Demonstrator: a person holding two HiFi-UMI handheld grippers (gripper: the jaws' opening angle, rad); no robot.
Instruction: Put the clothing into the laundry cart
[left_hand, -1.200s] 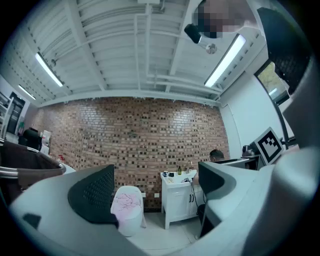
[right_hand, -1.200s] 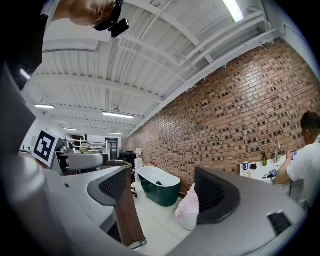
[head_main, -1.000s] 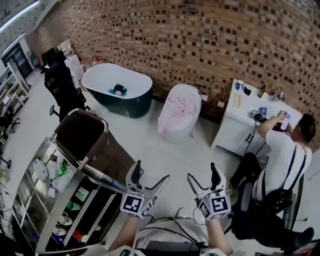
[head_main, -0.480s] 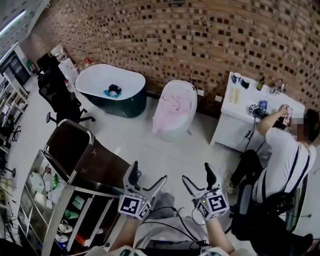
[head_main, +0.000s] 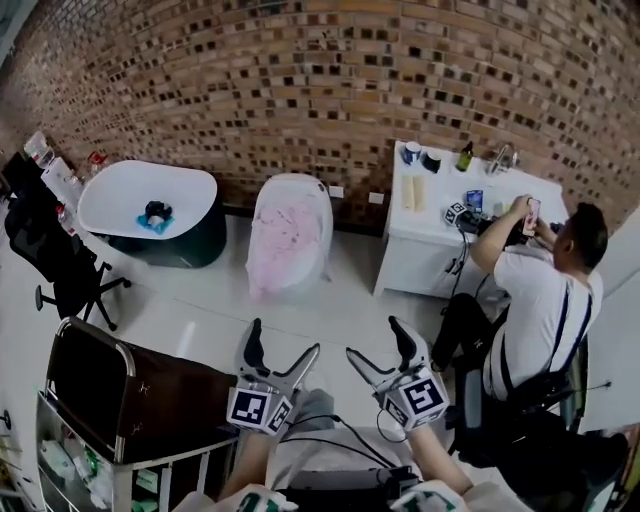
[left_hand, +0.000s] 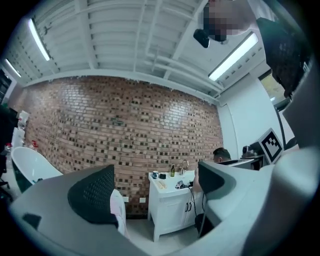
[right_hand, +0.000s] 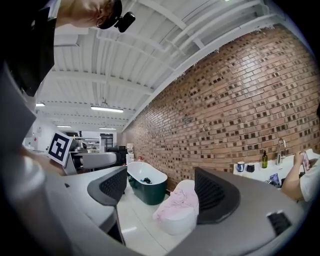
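Though empty, L-gripper (head_main: 284, 338), R-gripper (head_main: 372, 338) abreast.

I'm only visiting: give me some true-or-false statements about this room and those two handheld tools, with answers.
1. Both the left tool and right tool are open and hold nothing. True.
2. The pink clothing is in the cart. False: the clothing lies on a white object by the wall, apart from the cart.
3. A person sits by the white cabinet. True.
4. The bathtub is empty. False: a dark item lies in the bathtub.
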